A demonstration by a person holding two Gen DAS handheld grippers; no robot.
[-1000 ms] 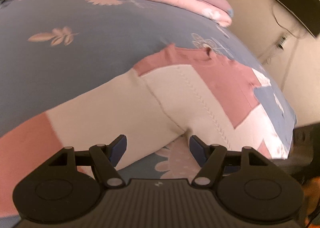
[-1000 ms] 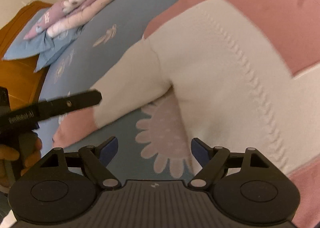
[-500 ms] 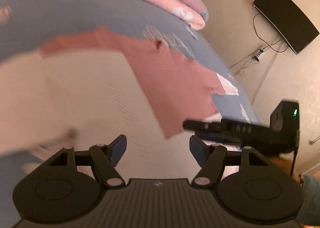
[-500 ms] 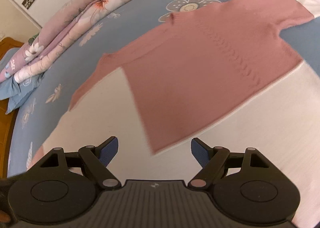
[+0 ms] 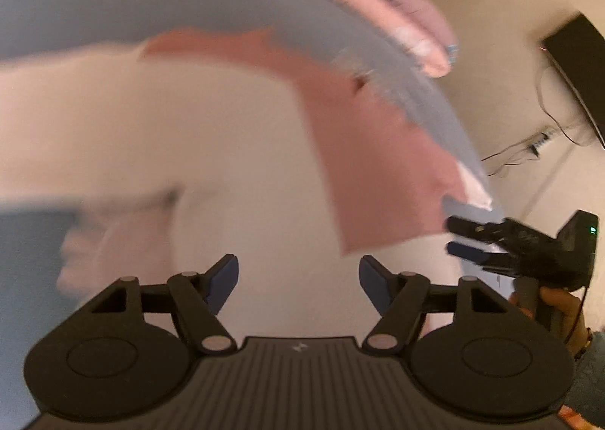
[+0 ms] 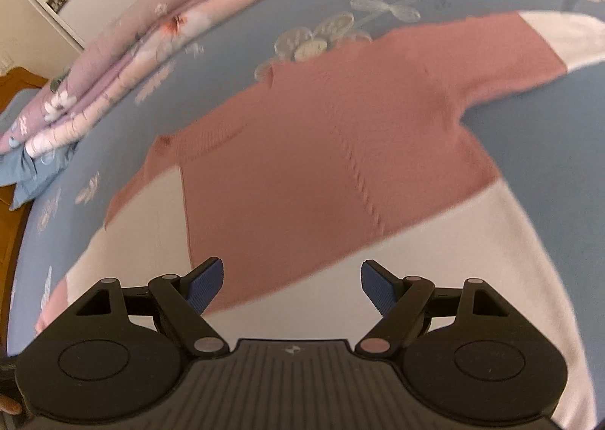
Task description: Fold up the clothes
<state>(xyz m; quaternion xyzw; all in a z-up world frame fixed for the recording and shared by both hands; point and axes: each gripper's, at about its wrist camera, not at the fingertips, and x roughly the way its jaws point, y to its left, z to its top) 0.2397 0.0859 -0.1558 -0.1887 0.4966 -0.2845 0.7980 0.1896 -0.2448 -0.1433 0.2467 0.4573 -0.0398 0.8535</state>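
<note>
A pink and white sweater [image 6: 321,173] lies spread flat on the blue flowered bedsheet [image 6: 548,120]. The right gripper [image 6: 291,279] hangs above it, jaws wide apart and empty. Folded quilts [image 6: 124,63] lie behind.

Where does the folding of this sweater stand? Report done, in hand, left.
Done: the sweater lies spread flat on the bed, no fold visible. In hand: nothing; the left gripper is opening with nothing between its jaws, and the right gripper hangs open above the sweater. Left: sleeves and body, likely every fold.
</note>
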